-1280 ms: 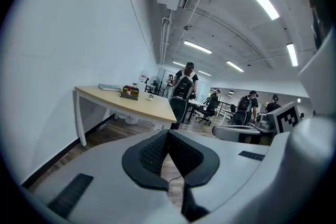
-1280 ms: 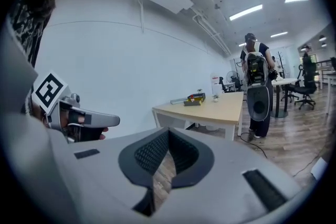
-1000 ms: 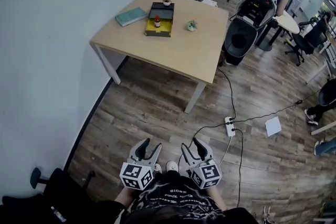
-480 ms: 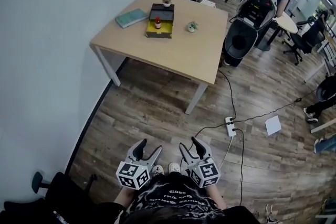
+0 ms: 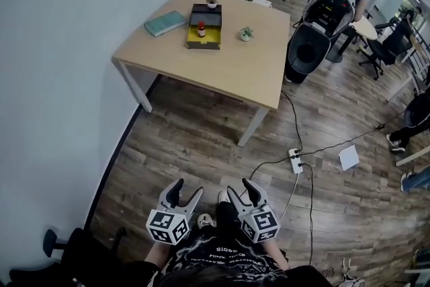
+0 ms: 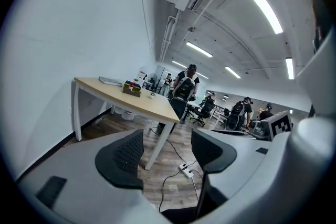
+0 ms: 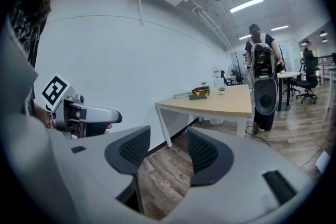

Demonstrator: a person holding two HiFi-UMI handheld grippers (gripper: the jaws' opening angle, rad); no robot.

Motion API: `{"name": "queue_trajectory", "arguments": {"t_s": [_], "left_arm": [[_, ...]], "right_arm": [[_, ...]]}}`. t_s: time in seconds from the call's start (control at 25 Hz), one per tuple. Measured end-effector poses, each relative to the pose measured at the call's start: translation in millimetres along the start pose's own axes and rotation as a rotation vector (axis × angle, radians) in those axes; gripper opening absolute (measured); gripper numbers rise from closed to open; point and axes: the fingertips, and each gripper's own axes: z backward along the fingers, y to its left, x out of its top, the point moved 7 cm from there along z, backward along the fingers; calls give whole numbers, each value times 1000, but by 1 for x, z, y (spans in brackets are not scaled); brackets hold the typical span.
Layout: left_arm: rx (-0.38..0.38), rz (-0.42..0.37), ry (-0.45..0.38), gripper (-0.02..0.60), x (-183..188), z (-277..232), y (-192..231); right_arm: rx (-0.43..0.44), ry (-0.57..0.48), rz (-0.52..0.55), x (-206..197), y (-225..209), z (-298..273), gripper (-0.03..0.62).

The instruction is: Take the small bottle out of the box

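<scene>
A small red-capped bottle (image 5: 201,29) stands in a dark box with yellow sides (image 5: 205,15) on the wooden table (image 5: 228,67) far ahead. The box (image 6: 132,88) shows tiny in the left gripper view, and the box (image 7: 199,94) in the right gripper view too. My left gripper (image 5: 183,191) and right gripper (image 5: 240,190) hang close to my body over the floor, far from the table. Both are open with nothing between their jaws. From the right gripper view, the left gripper (image 7: 79,113) shows at the left.
A teal book (image 5: 166,21) and two small potted plants (image 5: 246,32) also sit on the table. A power strip (image 5: 294,160) with cables lies on the wood floor. A white wall runs along the left. A black machine (image 5: 319,20) and people stand behind the table.
I have stepped slightly forward; the grippers sit a little lower left in the head view. Both grippers' jaws have spread wider.
</scene>
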Motion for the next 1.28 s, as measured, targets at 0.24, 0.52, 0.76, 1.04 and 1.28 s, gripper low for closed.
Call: {"name": "queue_trajectory", "arguments": {"t_s": [0.24, 0.52, 0.76, 1.04, 1.28], "left_arm": [[35, -15, 49, 291, 1, -31, 25], [49, -40, 23, 291, 46, -102, 44], [74, -23, 10, 291, 77, -160, 61], [110, -9, -3, 291, 98, -218, 63], [160, 7, -17, 291, 108, -256, 63]], "right_arm": [[23, 6, -13, 2, -22, -49, 230], [53, -1, 4, 40, -77, -114, 230], [75, -1, 37, 72, -120, -159, 230], [117, 31, 45, 87, -169, -202, 230], [161, 26, 59, 101, -208, -232, 230]]}}
